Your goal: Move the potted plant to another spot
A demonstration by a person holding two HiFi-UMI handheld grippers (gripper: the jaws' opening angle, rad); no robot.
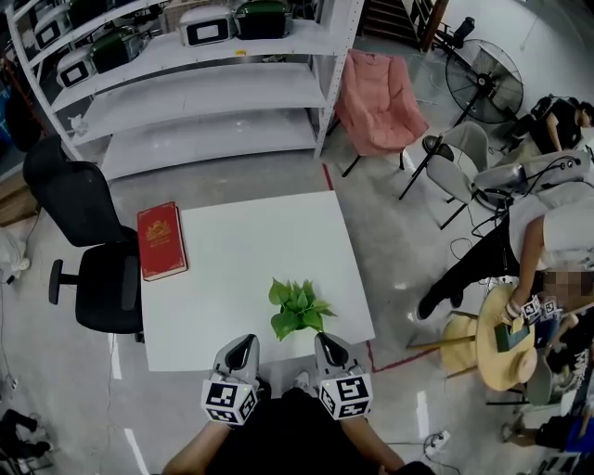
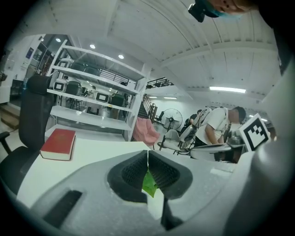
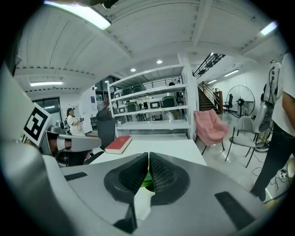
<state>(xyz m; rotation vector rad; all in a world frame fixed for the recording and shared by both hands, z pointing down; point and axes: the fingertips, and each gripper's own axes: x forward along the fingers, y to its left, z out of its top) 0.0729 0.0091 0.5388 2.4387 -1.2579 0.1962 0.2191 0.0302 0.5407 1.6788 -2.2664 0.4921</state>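
potted plant [image 1: 299, 309] base hidden under leaves, bystander [image 1: 543, 232] cut off

Red book [image 1: 161, 240] on white table [image 1: 243, 271]

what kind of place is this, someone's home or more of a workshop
Probably a workshop or lab space rather than a home. Open white metal shelving holds boxy equipment cases, the floor is bare concrete, and a large standing fan stands off to the side.

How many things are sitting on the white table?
2. A red book lies by the far left corner of the table. A plant stands near its front edge, toward the right. Nothing else seems to be hidden on it.
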